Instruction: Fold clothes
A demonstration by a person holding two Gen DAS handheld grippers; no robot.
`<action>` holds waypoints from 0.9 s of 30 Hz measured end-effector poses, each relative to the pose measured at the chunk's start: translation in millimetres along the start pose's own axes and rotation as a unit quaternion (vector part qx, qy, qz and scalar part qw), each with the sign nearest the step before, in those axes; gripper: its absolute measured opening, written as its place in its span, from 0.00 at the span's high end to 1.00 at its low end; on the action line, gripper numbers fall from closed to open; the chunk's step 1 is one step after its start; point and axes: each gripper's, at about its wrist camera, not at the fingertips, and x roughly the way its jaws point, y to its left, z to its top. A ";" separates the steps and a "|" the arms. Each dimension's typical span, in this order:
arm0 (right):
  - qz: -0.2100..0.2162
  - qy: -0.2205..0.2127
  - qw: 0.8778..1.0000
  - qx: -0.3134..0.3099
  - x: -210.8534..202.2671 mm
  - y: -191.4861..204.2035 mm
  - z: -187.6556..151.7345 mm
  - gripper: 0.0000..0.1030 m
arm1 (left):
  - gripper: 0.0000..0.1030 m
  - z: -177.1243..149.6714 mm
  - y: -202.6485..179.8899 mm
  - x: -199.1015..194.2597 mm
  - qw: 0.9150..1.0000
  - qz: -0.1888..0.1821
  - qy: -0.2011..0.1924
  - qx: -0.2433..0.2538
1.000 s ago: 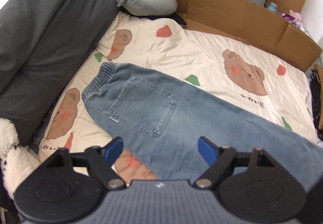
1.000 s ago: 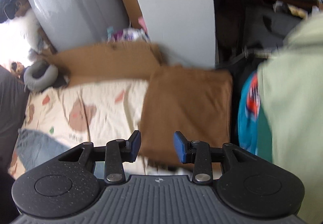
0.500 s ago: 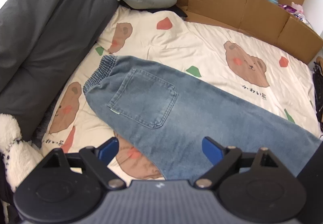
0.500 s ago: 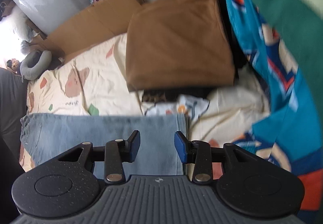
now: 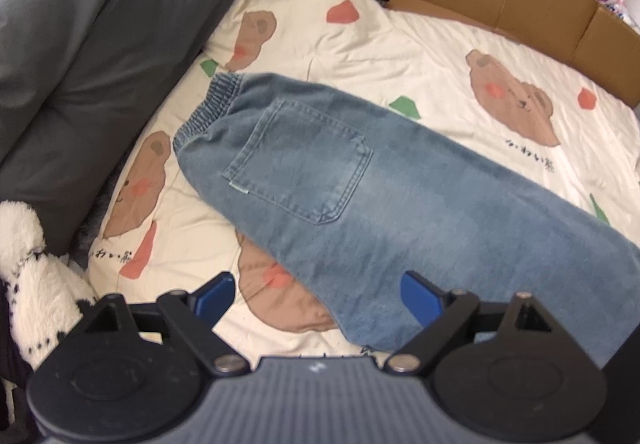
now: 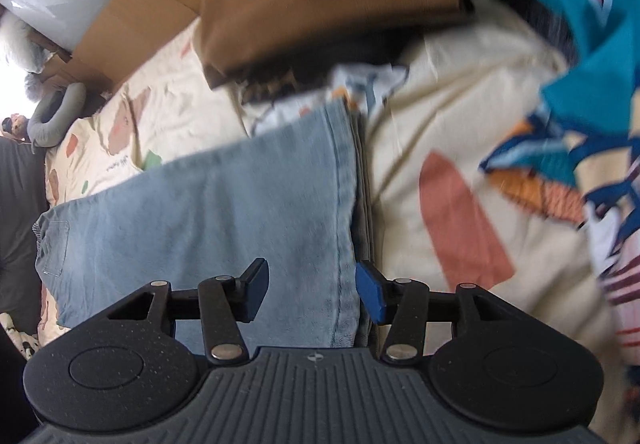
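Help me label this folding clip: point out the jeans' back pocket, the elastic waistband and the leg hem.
back pocket (image 5: pixel 300 164), left wrist view, middle of the stitched patch.
elastic waistband (image 5: pixel 208 106), left wrist view, gathered band at the jeans' end.
leg hem (image 6: pixel 344 204), right wrist view, stitched edge above the open right gripper (image 6: pixel 312 290).

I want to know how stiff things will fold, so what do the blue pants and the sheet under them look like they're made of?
The pants look like mid-weight washed denim: faded blue twill surface, stitched patch pocket, gathered elastic waistband, thick hemmed cuff in the right view. The sheet looks like soft matte woven cloth, likely cotton, judging by its fine creases and flat printed bears; the fibre itself cannot be told.
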 end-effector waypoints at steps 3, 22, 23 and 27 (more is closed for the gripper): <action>-0.003 0.003 1.000 0.010 16.8 -6.0 -5.8 0.46 | 0.11 -3.1 0.0 7.6 1.000 0.005 0.011 0.003; 0.034 -0.009 0.999 0.032 34.2 -15.4 8.6 0.73 | 0.11 1.9 -9.1 21.5 0.999 0.015 0.034 0.028; 0.038 -0.012 0.999 0.026 28.9 -12.4 9.0 0.73 | 0.11 1.8 -9.6 21.6 0.999 0.016 0.032 0.028; 0.053 -0.020 0.998 0.019 14.3 -5.2 12.4 0.72 | 0.11 -0.8 -12.3 23.7 0.999 0.013 0.031 0.030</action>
